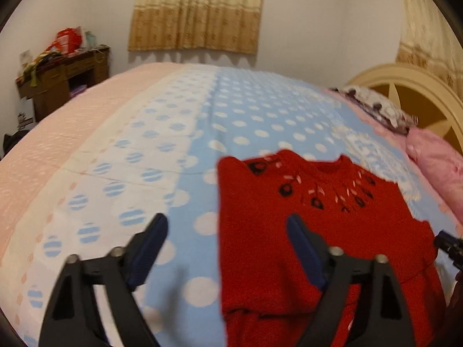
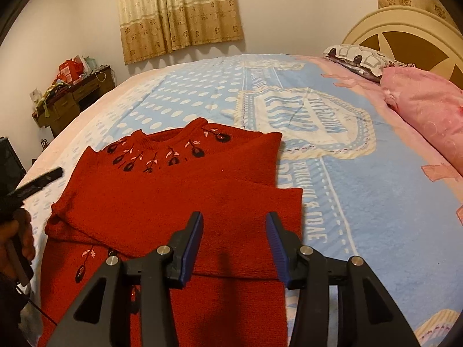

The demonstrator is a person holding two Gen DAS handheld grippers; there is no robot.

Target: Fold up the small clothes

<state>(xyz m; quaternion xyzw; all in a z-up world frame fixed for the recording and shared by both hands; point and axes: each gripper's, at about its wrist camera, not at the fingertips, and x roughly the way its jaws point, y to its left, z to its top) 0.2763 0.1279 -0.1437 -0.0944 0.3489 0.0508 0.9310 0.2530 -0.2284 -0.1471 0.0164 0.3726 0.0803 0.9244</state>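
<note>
The left gripper hangs above the bed with its jaws spread wide and nothing between them; one blue-padded finger is over the dotted blue bedspread, the other over the left side of the red sweater. From the right wrist view its black tip pokes in beside the sweater's left edge, with the person's left hand wrapped around the handle below it.

The right gripper is also parted, empty, and hovers low over the sweater's lower middle, fingers pointing toward the neckline.

The red sweater lies flat on the bedspread, neck away from the cameras, with both sleeves folded across the chest, one overlapping the other. Dark flowers with pink leaves are stitched around the collar and on the lower left.

Large lettering printed on the bedspread sits in a crest just right of the sweater; it appears upside down and I cannot read it with confidence.

Farther off are a pink pillow, a patterned pillow, the cream headboard, tan curtains and a cluttered wooden desk.
</note>
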